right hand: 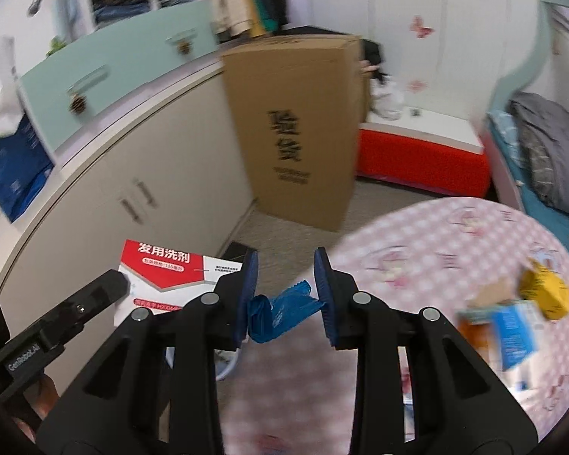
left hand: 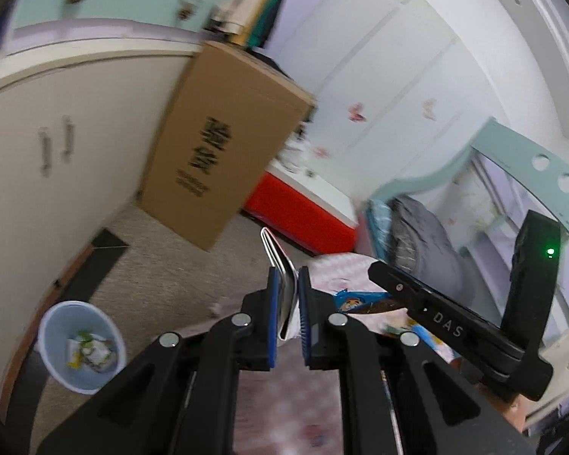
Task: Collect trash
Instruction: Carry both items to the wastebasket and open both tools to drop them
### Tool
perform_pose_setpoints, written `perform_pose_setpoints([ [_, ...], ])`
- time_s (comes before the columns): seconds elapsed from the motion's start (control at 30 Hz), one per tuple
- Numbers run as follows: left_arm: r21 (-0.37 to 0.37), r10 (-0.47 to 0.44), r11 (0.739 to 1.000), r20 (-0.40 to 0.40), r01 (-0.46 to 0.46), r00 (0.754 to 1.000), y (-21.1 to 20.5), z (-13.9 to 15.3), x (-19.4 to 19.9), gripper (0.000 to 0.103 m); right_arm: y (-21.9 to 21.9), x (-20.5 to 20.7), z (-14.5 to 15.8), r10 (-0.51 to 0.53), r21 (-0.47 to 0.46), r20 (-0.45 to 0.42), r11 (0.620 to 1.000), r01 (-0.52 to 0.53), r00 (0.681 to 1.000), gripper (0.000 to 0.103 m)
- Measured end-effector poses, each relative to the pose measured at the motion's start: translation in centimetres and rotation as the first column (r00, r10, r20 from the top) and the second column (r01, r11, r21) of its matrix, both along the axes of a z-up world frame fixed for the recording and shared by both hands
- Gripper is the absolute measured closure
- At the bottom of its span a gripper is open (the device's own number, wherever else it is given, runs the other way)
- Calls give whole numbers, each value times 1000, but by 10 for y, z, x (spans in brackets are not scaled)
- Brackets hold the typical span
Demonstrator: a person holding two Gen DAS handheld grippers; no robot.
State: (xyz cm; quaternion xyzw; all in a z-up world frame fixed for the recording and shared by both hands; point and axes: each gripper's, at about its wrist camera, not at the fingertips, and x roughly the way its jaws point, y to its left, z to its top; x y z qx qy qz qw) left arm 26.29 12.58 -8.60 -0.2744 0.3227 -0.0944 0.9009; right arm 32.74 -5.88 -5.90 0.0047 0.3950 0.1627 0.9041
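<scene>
Your left gripper [left hand: 287,303] is clamped on a flat red-and-white printed cardboard packet [left hand: 280,261], which stands edge-on between the blue pads and pokes out past the fingertips. Below and left of that gripper, on the grey carpet, sits a pale blue plastic waste bin [left hand: 80,347] with scraps already inside. Your right gripper [right hand: 285,295] is closed on a crumpled blue plastic wrapper [right hand: 280,309], stretched across the gap between its blue pads. To the right of that gripper, more litter lies on the round table with a pink checked cloth [right hand: 436,235]: a yellow carton [right hand: 546,295] and a blue-and-white packet [right hand: 516,335], both blurred.
</scene>
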Motion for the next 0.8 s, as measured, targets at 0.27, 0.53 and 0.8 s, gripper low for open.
perform_pose_setpoints([
  [0.27, 47, 169, 985, -81, -166, 982, 98, -40, -7, 94, 109, 4, -45, 151, 14, -59, 988, -151, 987, 73],
  [0.53, 96, 319, 948, -252, -305, 913, 173, -104, 6, 82, 177, 15, -100, 199, 27, -131, 980, -197, 971, 73],
  [0.8, 89, 327, 944, -357, -316, 875, 196, -145, 14, 50, 203, 20, -139, 205, 16, -199, 978, -206, 958, 73],
])
